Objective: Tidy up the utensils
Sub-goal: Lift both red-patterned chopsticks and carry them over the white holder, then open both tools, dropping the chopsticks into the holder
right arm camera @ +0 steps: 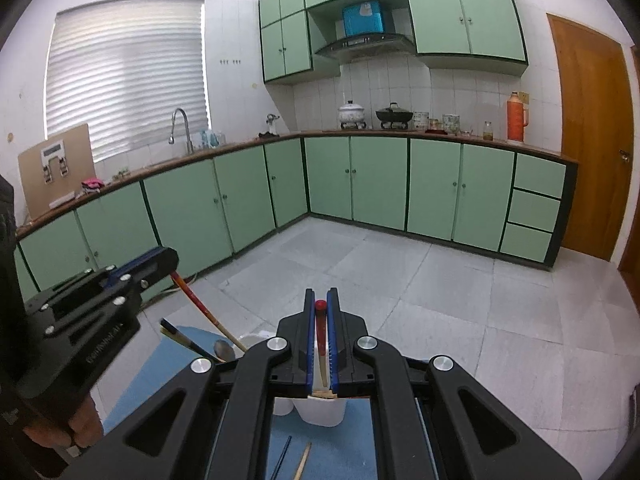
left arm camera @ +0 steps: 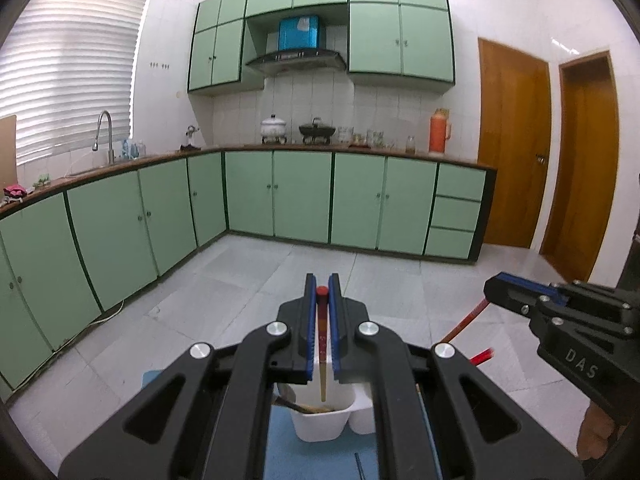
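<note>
My left gripper (left arm camera: 322, 280) is shut on a red-topped wooden chopstick (left arm camera: 322, 344). Its lower end hangs over a white utensil holder (left arm camera: 320, 424) on a blue mat (left arm camera: 288, 456). My right gripper (right arm camera: 321, 296) is shut on a matching red-topped chopstick (right arm camera: 321, 332) above the same holder (right arm camera: 320, 414). Each gripper appears in the other's view: the right gripper (left arm camera: 490, 286) with its chopstick (left arm camera: 466, 322) slanting down, the left gripper (right arm camera: 170, 258) with its chopstick (right arm camera: 204, 312). A spoon (right arm camera: 224, 350) and dark chopsticks (right arm camera: 180, 336) stand in the holder.
Two loose chopsticks, a pale chopstick (right arm camera: 302, 462) and a dark chopstick (right arm camera: 282, 456), lie on the blue mat (right arm camera: 344, 452) near the front. Beyond the mat is grey tiled floor (right arm camera: 400, 272). Green cabinets (left arm camera: 300, 196) line the far walls. A hand (right arm camera: 76, 424) holds the left gripper.
</note>
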`<state>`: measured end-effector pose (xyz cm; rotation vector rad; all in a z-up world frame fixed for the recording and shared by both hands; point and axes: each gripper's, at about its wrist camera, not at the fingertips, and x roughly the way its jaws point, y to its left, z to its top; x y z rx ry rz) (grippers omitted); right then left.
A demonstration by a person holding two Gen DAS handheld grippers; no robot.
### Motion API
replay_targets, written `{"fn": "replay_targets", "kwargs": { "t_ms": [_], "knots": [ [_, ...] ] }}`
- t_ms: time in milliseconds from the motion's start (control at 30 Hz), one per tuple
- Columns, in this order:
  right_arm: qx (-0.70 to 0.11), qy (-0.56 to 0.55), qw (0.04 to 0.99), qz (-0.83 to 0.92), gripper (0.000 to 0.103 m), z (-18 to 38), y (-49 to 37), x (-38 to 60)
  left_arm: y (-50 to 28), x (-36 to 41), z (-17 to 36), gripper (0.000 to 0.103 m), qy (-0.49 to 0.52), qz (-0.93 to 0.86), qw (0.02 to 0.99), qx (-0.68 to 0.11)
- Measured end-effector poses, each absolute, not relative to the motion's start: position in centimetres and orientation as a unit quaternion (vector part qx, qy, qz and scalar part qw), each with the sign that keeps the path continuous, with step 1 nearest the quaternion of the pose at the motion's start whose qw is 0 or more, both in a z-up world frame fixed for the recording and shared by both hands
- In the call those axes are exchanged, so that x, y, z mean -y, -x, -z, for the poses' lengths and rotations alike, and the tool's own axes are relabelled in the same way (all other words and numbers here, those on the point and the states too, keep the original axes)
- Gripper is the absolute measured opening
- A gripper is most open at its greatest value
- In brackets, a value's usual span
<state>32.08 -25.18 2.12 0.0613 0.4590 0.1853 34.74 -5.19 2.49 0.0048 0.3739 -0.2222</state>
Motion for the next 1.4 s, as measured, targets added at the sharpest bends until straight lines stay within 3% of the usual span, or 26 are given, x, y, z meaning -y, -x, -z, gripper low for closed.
{"fn": "replay_targets", "kwargs": {
  "t_ms": [533, 633, 800, 1000, 1200, 1300, 1400],
  "knots": [
    [-0.258, -0.033, 0.960, -0.107, 0.009, 0.6, -32.4, 23.7, -36.4, 3.2, 0.7, 0.006, 0.001, 0.109, 0.967, -0.231],
    [-0.251, -0.034, 0.962, -0.104, 0.015, 0.3, -31.6, 24.1, -35.7, 3.0, 0.7, 0.014, 0.007, 0.108, 0.967, -0.232],
    [-0.224, -0.043, 0.970, -0.086, 0.043, -0.9, -29.8, 25.2, -33.7, 2.2, -0.2, 0.042, 0.019, 0.104, 0.971, -0.216],
    [-0.181, -0.066, 0.979, -0.061, 0.066, -2.4, -25.9, 27.3, -29.7, 1.1, -1.7, 0.067, 0.025, 0.095, 0.979, -0.177],
    [-0.145, -0.096, 0.984, -0.041, 0.085, -2.1, -21.2, 28.8, -25.2, 0.1, -1.9, 0.085, 0.037, 0.092, 0.982, -0.163],
    [-0.137, -0.102, 0.985, -0.037, 0.094, -1.6, -19.5, 29.0, -23.0, -0.2, -1.4, 0.090, 0.029, 0.089, 0.983, -0.158],
    [-0.133, -0.100, 0.986, -0.028, 0.097, -0.8, -17.9, 29.0, -21.1, -0.2, -0.8, 0.092, 0.020, 0.093, 0.982, -0.165]
  ]
}}
